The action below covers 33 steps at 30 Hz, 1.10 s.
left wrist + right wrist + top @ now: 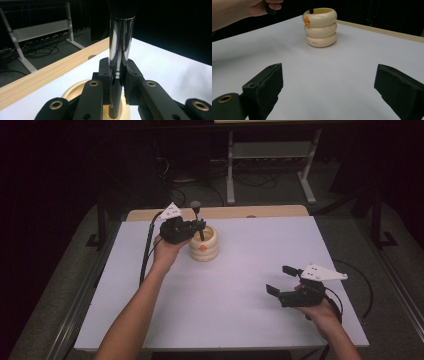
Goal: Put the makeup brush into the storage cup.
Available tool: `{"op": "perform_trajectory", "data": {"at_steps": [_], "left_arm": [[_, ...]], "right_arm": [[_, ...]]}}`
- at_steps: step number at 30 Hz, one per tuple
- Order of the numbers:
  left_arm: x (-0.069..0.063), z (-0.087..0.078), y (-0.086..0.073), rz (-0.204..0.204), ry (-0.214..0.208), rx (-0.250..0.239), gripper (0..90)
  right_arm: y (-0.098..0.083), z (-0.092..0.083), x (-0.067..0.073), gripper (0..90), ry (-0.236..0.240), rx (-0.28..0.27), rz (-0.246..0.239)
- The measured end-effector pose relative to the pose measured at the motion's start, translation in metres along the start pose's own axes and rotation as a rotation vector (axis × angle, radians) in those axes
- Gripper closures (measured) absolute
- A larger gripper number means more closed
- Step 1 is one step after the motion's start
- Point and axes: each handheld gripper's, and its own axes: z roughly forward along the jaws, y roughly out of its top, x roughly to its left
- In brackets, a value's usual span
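Nearest you, your right gripper [280, 281] rests low over the white table [225, 310] at its right front, its jaws spread wide with nothing between them; in the right gripper view the two black pads [270, 85] stand far apart over bare tabletop. Farther out, toward the back of the table and left of centre, stands the cream ribbed holder [204, 244], three stacked rings with a small orange mark on its side. Your left gripper [199, 225] is just above its rim, and its jaws are clamped on the makeup brush [120, 50], gripping the dark handle right below the shiny metal ferrule. The brush stands upright, handle end down inside the holder, bristles up.
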Motion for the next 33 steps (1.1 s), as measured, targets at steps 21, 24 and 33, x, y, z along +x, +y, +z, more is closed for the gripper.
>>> {"op": "perform_trajectory", "data": {"at_steps": [21, 24, 33], "left_arm": [[0.003, 0.014, -0.012, -0.010, 0.013, 0.069, 78.0], [0.004, 0.016, -0.013, -0.016, 0.016, 0.075, 77.9], [0.005, 0.018, -0.016, -0.019, 0.017, 0.096, 77.8]], "right_arm": [[0.000, 0.000, 0.000, 7.7, 0.003, 0.000, 0.000], [0.000, 0.000, 0.000, 7.8, 0.003, 0.000, 0.000], [0.000, 0.001, 0.000, 7.8, 0.006, 0.001, -0.001]]}}
